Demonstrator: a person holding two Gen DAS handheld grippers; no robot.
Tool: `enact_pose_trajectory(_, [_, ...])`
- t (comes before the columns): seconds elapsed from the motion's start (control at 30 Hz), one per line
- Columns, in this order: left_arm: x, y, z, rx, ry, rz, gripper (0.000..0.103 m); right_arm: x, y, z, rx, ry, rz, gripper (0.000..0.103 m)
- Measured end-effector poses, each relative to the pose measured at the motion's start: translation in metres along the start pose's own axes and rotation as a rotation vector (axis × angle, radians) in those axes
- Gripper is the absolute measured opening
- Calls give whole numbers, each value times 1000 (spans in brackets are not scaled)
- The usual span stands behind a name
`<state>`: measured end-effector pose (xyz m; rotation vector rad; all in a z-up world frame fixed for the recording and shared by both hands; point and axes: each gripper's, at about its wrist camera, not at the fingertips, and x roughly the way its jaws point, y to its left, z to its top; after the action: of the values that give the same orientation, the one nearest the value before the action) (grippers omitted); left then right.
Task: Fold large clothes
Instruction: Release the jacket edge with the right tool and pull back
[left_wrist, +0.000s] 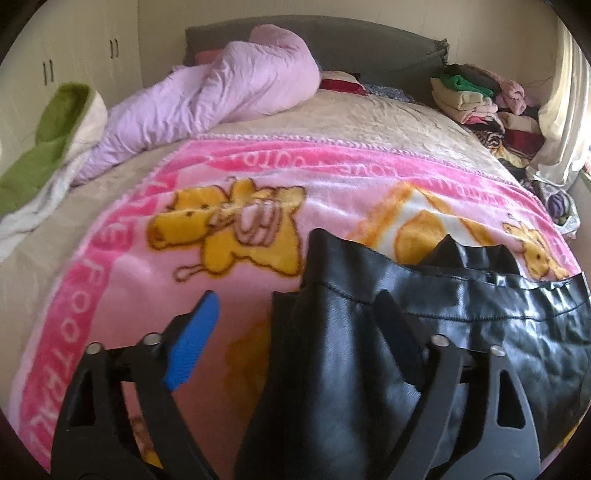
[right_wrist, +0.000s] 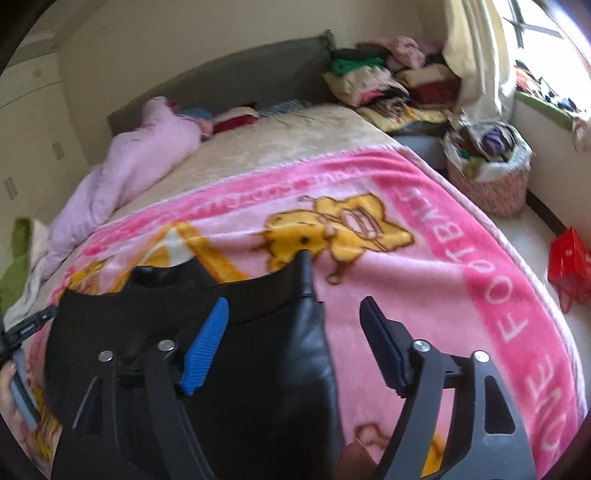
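A black leather-look garment (left_wrist: 369, 350) lies on a pink cartoon blanket (left_wrist: 122, 280) spread over the bed. In the left wrist view my left gripper (left_wrist: 297, 295) stands open over the garment's left part. Its blue pad (left_wrist: 192, 343) is over the blanket and its dark pad (left_wrist: 399, 332) over the black fabric, neither pressing. In the right wrist view the garment (right_wrist: 258, 369) ends in a raised corner (right_wrist: 304, 262). My right gripper (right_wrist: 295, 301) is open astride that edge, with its blue pad (right_wrist: 207, 347) over the garment and its dark pad (right_wrist: 380, 347) over the blanket (right_wrist: 461, 295).
A lilac duvet (left_wrist: 221, 96) is bunched at the far left of the bed, with a green and white cloth (left_wrist: 48, 147) beside it. Folded clothes (left_wrist: 476, 99) are piled at the far right. A basket (right_wrist: 487, 177) and a red box (right_wrist: 569, 258) sit on the floor.
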<state>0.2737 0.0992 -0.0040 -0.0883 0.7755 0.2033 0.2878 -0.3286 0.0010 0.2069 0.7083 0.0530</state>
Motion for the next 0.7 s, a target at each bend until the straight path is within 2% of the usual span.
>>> enact_pose_trajectory(0.23, [-17, 17, -10, -7, -1, 41, 94, -29, 37, -3, -49, -18, 89, 80])
enact_pose_trajectory(0.47, [-32, 35, -14, -15, -9, 72, 94, -42, 88, -14, -116, -8, 185, 83])
enact_pose_trajectory(0.7, [-31, 57, -15, -93, 19, 39, 94, -48, 151, -39, -230, 15, 263, 86])
